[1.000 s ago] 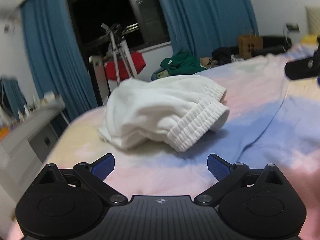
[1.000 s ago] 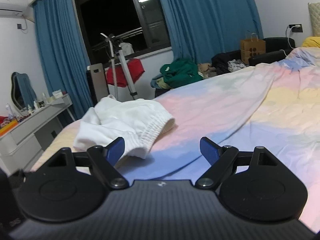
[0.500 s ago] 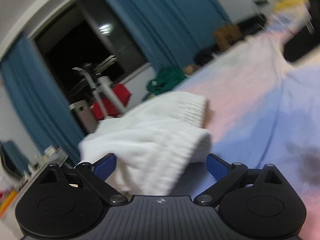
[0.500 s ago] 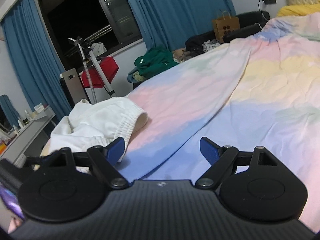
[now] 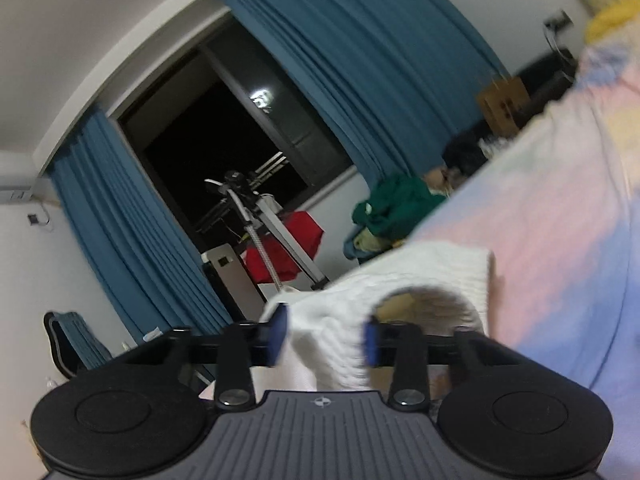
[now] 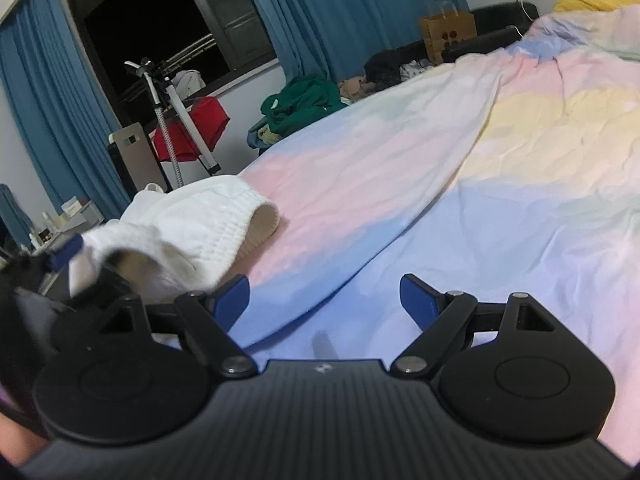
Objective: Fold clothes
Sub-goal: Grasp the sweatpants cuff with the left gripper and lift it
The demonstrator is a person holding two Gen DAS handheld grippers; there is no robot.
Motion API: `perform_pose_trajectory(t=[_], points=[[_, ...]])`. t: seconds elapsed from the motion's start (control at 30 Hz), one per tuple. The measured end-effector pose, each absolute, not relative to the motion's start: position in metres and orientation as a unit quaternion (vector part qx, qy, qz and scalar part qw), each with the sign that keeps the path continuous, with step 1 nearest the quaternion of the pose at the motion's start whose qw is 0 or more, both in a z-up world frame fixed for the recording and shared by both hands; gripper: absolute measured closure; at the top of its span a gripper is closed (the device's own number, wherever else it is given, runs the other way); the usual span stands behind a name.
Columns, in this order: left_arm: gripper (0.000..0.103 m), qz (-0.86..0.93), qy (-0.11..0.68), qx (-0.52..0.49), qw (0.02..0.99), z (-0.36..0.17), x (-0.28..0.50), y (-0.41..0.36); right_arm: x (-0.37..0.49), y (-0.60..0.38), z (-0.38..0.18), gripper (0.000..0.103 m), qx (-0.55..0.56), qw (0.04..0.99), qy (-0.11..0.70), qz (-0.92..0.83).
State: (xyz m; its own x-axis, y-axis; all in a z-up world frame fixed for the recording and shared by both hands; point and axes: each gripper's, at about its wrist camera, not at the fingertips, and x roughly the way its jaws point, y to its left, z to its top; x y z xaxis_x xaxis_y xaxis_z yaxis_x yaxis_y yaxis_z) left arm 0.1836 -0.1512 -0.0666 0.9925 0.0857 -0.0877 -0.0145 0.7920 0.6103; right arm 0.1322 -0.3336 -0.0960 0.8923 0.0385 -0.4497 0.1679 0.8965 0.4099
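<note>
A: What is held by the left gripper [image 5: 325, 334]?

B: A bunched fold of the white garment [image 5: 420, 280], near its ribbed edge, is seen between the blue pads; the jaws have just been closing on it and the cloth looks pinched. That edge was probably chosen because it is thick and easily gripped.

A: And the right gripper [image 6: 325, 300]?

B: Its jaws are spread wide with nothing between them; only the pastel bedsheet [image 6: 500, 184] is seen past them. It is judged to be kept ready for a second corner.

A: Where is the garment found?

B: In the right wrist view it is heaped on the bed at ten o'clock from the open jaws, with the left gripper at its near edge at nine o'clock. Beyond it, at eleven o'clock, a tripod [image 6: 168, 120] and a red cloth [image 6: 200, 128] are seen under the dark window.

A: How far along is the folding?

B: It is judged barely begun: the garment is crumpled, not laid flat.
</note>
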Motion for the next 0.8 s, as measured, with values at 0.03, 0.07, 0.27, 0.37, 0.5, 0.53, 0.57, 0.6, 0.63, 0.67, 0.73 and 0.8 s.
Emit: perform_pose_trajectory(t=[0.03, 0.07, 0.27, 0.37, 0.5, 0.53, 0.57, 0.6, 0.63, 0.67, 0.73, 0.8], points=[[0.085, 0.027, 0.053, 0.312, 0.948, -0.056, 0.18, -0.147, 0.132, -0.332, -0.095, 0.019, 0.22, 0.948, 0.226, -0.033], [0.087, 0.029, 0.052, 0.302, 0.951, -0.047, 0.174, -0.141, 0.131, -0.33, -0.095, 0.019, 0.213, 0.951, 0.222, -0.032], [0.09, 0.016, 0.067, 0.229, 0.971, 0.01, 0.139, -0.093, 0.121, -0.313, -0.086, 0.019, 0.166, 0.966, 0.2, -0.006], [0.091, 0.014, 0.077, 0.19, 0.979, 0.037, 0.112, -0.054, 0.109, -0.302, -0.077, 0.019, 0.142, 0.974, 0.175, 0.015], [0.092, 0.041, 0.109, 0.139, 0.983, 0.058, 0.091, 0.02, 0.094, -0.287, -0.064, 0.019, 0.113, 0.981, 0.15, 0.045], [0.092, 0.051, 0.119, 0.141, 0.981, 0.055, 0.093, 0.036, 0.091, -0.282, -0.06, 0.019, 0.105, 0.982, 0.145, 0.052], [0.093, 0.061, 0.13, 0.148, 0.979, 0.05, 0.097, 0.052, 0.088, -0.275, -0.058, 0.019, 0.095, 0.983, 0.141, 0.063], [0.093, 0.072, 0.14, 0.154, 0.975, 0.045, 0.101, 0.067, 0.086, -0.269, -0.056, 0.019, 0.087, 0.984, 0.139, 0.076], [0.093, 0.079, 0.153, 0.147, 0.974, 0.04, 0.108, 0.08, 0.085, -0.262, -0.054, 0.019, 0.078, 0.983, 0.14, 0.093], [0.093, 0.085, 0.167, 0.136, 0.973, 0.034, 0.116, 0.092, 0.085, -0.256, -0.053, 0.019, 0.07, 0.982, 0.139, 0.103], [0.093, 0.097, 0.19, 0.103, 0.971, 0.023, 0.131, 0.116, 0.083, -0.242, -0.053, 0.019, 0.05, 0.982, 0.141, 0.118], [0.091, 0.101, 0.199, 0.091, 0.971, 0.017, 0.132, 0.136, 0.084, -0.23, -0.056, 0.019, 0.03, 0.98, 0.15, 0.126]])
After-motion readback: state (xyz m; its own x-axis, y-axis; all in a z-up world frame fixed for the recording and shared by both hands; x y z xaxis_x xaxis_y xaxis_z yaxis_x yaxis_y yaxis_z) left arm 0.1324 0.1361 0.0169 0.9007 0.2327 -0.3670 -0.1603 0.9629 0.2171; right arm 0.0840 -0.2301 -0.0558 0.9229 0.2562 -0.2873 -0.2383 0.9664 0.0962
